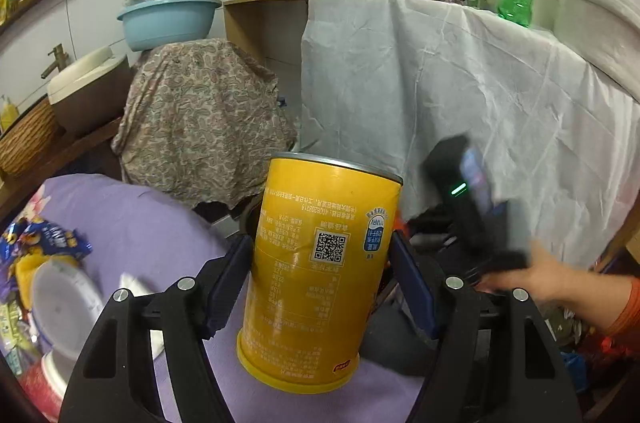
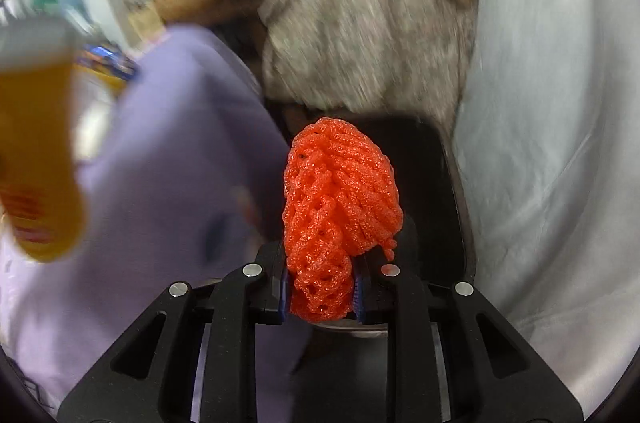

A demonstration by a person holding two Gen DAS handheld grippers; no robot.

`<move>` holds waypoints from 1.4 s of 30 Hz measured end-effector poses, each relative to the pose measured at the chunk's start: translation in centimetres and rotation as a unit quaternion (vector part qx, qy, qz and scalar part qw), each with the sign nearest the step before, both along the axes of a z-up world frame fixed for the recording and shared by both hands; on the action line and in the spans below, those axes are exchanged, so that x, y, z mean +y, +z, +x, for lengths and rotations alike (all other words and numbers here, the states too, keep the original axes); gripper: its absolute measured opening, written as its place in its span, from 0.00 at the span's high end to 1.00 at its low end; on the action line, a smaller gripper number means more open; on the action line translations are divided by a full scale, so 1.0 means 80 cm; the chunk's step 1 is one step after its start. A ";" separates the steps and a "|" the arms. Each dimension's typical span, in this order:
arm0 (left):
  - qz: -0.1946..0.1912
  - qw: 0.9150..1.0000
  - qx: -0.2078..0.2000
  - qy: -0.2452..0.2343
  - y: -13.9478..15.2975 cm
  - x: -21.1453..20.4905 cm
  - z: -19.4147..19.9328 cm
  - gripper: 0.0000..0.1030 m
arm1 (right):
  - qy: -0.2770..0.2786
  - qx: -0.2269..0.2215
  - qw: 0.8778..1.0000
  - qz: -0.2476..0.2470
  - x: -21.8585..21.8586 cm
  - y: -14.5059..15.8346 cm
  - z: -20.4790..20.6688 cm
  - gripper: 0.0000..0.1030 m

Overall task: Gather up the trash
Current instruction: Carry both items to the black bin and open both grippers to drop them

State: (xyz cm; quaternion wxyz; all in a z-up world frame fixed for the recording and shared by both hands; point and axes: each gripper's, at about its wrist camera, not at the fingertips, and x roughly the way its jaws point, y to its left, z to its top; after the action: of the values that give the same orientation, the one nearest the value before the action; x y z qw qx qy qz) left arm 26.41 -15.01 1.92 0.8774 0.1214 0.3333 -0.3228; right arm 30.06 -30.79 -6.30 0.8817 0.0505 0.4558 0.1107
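while the left gripper (image 1: 320, 275) has its jaws spread wide against the sides of the yellow can (image 1: 320, 263), held above the purple bench (image 1: 132, 223), the right gripper (image 2: 320, 295) pinches the red foam net (image 2: 340, 207) over the black bin (image 2: 432, 183). can looks stiff, light, slick: grip mid-body. net seems soft, springy; hold its bunched end.

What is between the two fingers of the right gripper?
A crumpled orange foam net fills the gap of the right gripper; both fingers press on its lower end. The right wrist view shows this.
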 end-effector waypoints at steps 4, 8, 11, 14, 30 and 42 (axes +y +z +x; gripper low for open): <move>-0.001 1.000 0.015 0.010 -0.007 -0.034 0.029 0.33 | -0.018 0.073 0.997 0.017 -0.019 -0.072 0.061 0.77; 0.006 0.999 0.028 0.022 -0.020 -0.052 0.051 0.33 | -0.038 0.124 0.992 0.011 -0.019 -0.131 0.115 0.77; 0.009 0.999 0.039 0.033 -0.033 -0.061 0.070 0.33 | -0.044 0.150 0.988 0.004 -0.017 -0.161 0.142 0.77; 0.016 0.998 0.050 0.040 -0.046 -0.068 0.087 0.33 | -0.052 0.174 0.983 -0.010 -0.014 -0.190 0.161 0.77; 0.031 0.986 0.128 0.098 -0.108 -0.105 0.176 0.33 | -0.063 0.140 0.988 -0.016 -0.022 -0.186 0.136 0.38; 0.073 0.960 0.218 0.160 -0.195 -0.136 0.238 0.34 | -0.072 0.088 0.993 -0.010 -0.036 -0.167 0.093 0.38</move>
State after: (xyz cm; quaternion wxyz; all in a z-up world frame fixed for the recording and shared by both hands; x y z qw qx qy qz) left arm 45.43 -25.92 -13.70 0.8123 0.0572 0.5545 -0.1717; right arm 37.47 -33.71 -19.63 0.8443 0.0842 0.5280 0.0371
